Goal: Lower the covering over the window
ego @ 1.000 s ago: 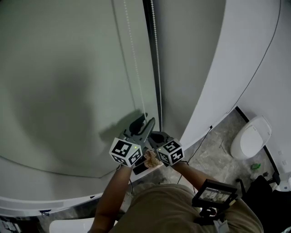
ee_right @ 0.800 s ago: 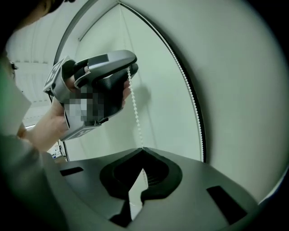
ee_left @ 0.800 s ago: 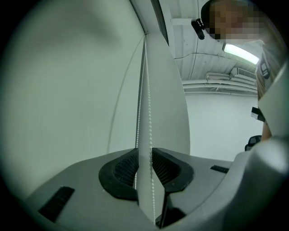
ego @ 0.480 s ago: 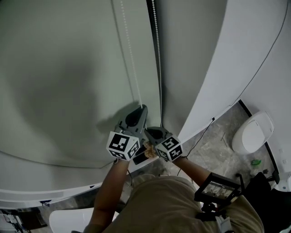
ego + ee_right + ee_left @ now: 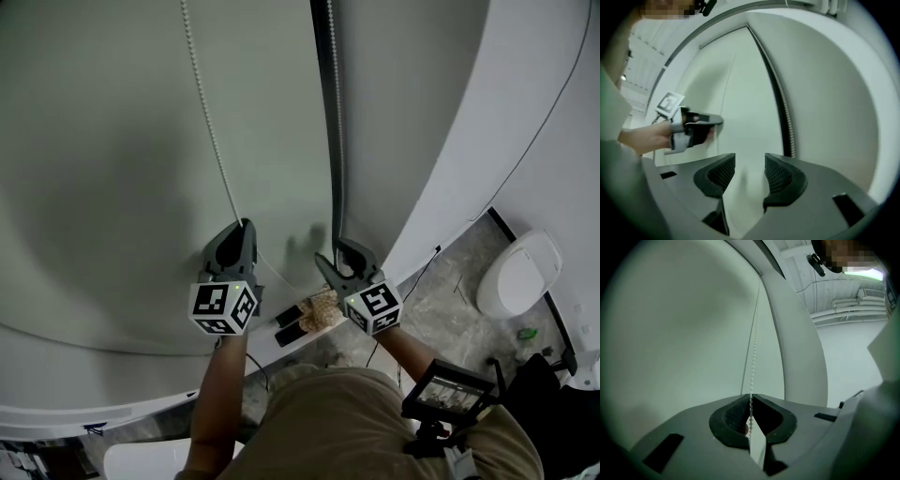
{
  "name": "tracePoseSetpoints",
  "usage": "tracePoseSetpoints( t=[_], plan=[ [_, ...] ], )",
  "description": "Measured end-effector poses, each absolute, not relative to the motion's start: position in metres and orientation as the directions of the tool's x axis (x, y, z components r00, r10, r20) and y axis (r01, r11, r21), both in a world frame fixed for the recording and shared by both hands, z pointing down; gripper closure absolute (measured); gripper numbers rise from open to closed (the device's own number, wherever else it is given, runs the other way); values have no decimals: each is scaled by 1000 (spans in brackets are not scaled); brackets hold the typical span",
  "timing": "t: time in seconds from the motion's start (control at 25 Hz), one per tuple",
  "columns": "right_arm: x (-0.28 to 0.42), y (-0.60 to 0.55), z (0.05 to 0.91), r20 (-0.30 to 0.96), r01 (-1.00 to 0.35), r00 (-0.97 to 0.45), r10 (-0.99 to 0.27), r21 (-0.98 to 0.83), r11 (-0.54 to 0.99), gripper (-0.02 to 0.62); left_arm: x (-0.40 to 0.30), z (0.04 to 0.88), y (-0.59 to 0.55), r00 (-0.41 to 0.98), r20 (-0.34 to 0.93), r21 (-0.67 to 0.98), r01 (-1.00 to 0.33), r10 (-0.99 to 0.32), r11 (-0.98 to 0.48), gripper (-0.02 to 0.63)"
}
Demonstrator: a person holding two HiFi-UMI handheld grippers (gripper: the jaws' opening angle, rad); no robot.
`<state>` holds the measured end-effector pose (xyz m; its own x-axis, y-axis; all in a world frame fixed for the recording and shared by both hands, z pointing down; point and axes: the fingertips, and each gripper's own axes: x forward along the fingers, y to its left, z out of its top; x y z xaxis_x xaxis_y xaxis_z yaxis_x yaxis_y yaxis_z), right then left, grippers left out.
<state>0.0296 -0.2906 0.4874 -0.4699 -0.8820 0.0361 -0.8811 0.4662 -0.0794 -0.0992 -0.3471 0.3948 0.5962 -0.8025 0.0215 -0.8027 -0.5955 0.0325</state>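
Note:
The pale grey-green roller blind (image 5: 112, 141) fills the window ahead. My left gripper (image 5: 246, 228) is shut on one strand of the white bead chain (image 5: 211, 122), which slants up to the left from its tips. In the left gripper view the bead chain (image 5: 753, 357) is pinched between the black pads (image 5: 736, 416). My right gripper (image 5: 335, 249) stands open just below the other strand (image 5: 335, 122), beside the dark gap between the blinds. Its jaws have just been opening and nothing lies between the pads (image 5: 780, 176). The right gripper view also shows the left gripper (image 5: 712, 123).
A second blind panel (image 5: 403, 94) hangs to the right of the gap. A white curved wall (image 5: 497, 112) runs down the right. On the floor below stands a white toilet-like fixture (image 5: 517, 277). Small dark and brown items (image 5: 314, 314) lie on the sill.
The left gripper has closed on its chain strand and swung left with it, so the strand now slants. The right gripper let go of the other strand, opened and rose slightly.

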Motion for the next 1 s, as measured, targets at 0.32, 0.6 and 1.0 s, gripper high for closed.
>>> tracePoseSetpoints(
  t=[0.32,0.6,1.0],
  plan=[
    [101,-323,464,47,-965,-168,-985,-210,154,417,-83,386,-362,576,28,-5,-817,-817,-576,578],
    [127,-338,471,74,-974,-54,-996,-225,36,465,-62,375,-370,599,35,-30,-799,-800,-600,578],
    [129,-356,437,12,-978,-101,-995,-182,97,560,-42,354,-377,646,45,-35,-761,-762,-648,578]
  ],
)
